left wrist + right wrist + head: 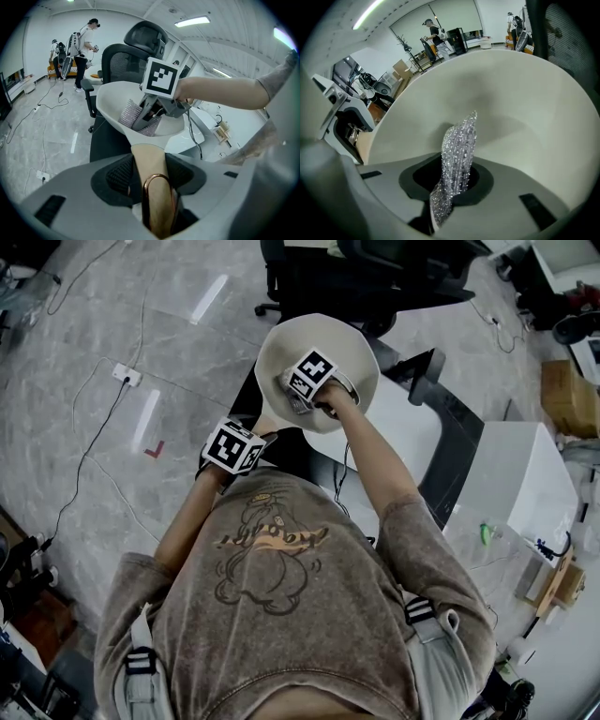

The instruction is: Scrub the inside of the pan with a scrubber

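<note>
Grey marble floor [84,381] is being shown at 9 o'clock of the pan [356,345]. Its wooden handle [148,157] is being clenched by the fingers of the left gripper [153,179]. The scrubber [461,140] is being grasped by the fingers of the right gripper [314,390] inside the pan, at 6 o'clock of its centre.

From up top, the cream pan [352,351] is at about 12 o'clock from the person's chest. The right gripper [302,397] is down inside it, with its marker cube facing up. The left gripper [255,439] sits at the pan's 7 o'clock, right by the tan handle [271,424]. There's a black office chair [319,277] further out at 12 and a white surface [525,474] off at 3.
</note>
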Demonstrator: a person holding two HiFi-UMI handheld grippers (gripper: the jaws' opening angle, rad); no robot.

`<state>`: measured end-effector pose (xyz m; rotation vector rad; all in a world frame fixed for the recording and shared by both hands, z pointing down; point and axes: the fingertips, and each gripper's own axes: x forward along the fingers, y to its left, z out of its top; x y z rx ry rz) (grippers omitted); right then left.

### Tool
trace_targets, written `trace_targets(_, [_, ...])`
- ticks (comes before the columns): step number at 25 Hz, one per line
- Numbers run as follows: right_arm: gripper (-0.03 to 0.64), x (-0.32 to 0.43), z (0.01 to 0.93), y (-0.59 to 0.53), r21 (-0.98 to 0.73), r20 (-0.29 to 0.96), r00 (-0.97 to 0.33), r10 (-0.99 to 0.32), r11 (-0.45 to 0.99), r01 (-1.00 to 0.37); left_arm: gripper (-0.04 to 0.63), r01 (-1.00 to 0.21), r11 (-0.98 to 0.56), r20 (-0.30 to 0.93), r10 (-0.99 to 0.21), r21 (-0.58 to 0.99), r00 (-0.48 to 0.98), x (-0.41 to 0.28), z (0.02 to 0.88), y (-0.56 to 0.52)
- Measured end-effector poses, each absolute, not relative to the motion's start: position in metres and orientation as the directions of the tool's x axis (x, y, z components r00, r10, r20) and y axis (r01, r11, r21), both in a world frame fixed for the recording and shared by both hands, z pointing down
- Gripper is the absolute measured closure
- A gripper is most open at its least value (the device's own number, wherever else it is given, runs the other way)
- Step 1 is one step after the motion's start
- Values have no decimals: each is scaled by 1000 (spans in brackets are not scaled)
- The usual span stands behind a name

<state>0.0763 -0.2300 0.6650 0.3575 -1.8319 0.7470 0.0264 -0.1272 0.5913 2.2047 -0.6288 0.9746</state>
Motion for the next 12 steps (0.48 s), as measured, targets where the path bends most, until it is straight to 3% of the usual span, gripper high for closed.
trace_targets(12, [541,50,633,-231,-410,828,-557,60,743,-530,362,-611,-696,777,-121,378,618,26,593,-125])
